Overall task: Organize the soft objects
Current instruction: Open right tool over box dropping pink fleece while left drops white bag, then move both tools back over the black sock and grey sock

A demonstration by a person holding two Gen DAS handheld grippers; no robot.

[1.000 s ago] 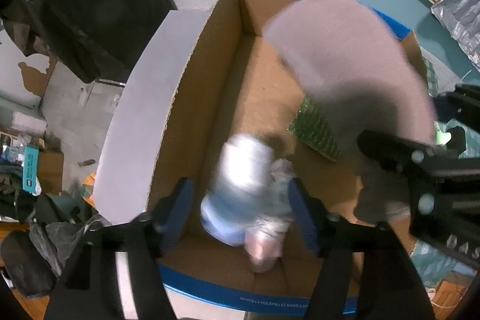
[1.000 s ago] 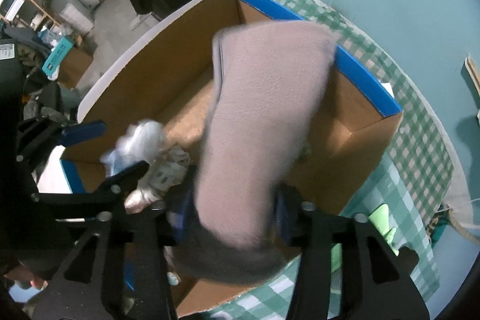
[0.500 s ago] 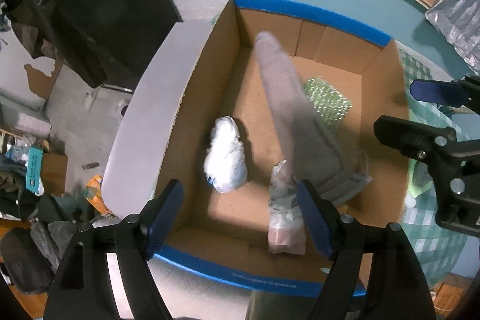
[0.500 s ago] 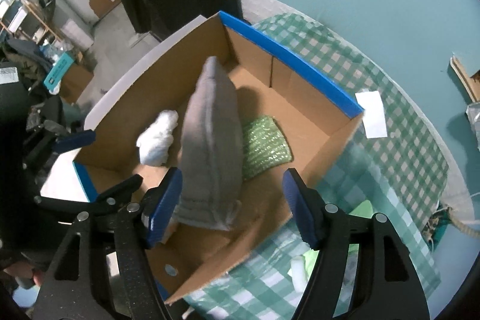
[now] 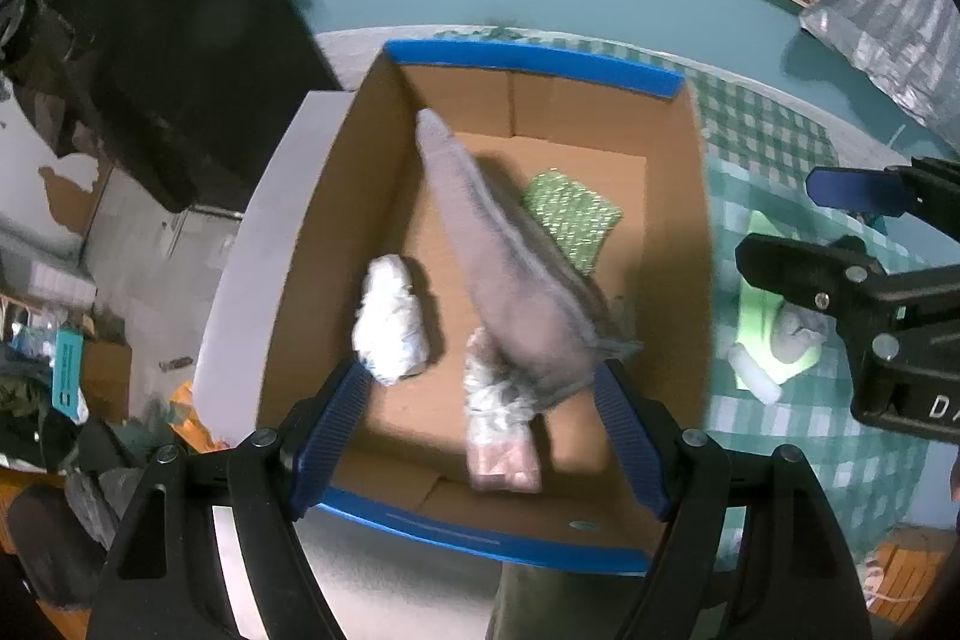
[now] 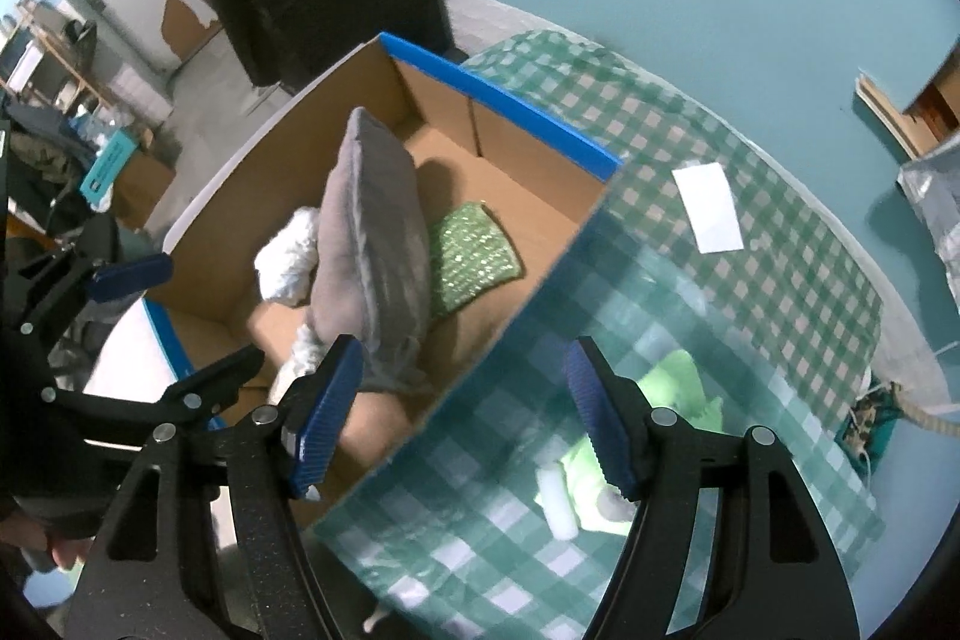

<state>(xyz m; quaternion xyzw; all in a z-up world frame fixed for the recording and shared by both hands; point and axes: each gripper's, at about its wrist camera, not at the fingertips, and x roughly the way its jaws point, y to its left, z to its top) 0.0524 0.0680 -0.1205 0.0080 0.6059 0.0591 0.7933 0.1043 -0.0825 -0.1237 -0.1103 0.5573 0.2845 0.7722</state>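
Both grippers are spread wide and hold nothing. The left gripper hangs over the near edge of the cardboard box, the right gripper over the box's right wall and the checked cloth.

Inside the box the grey pillow stands on its edge, with its long axis from the near right corner to the far left. It leans over the green sponge cloth; the white bundle lies to its left and a pink packet at its near end.

Outside the box, on the cloth to the right, there remain a light green cloth and a small white roll, touching each other. They lie just beyond the right gripper's right fingertip, and well apart from the left gripper. So I judge the right gripper is the nearer one for the next pick, moving right and down; the roll's long axis seems to run near to far, but it is blurred
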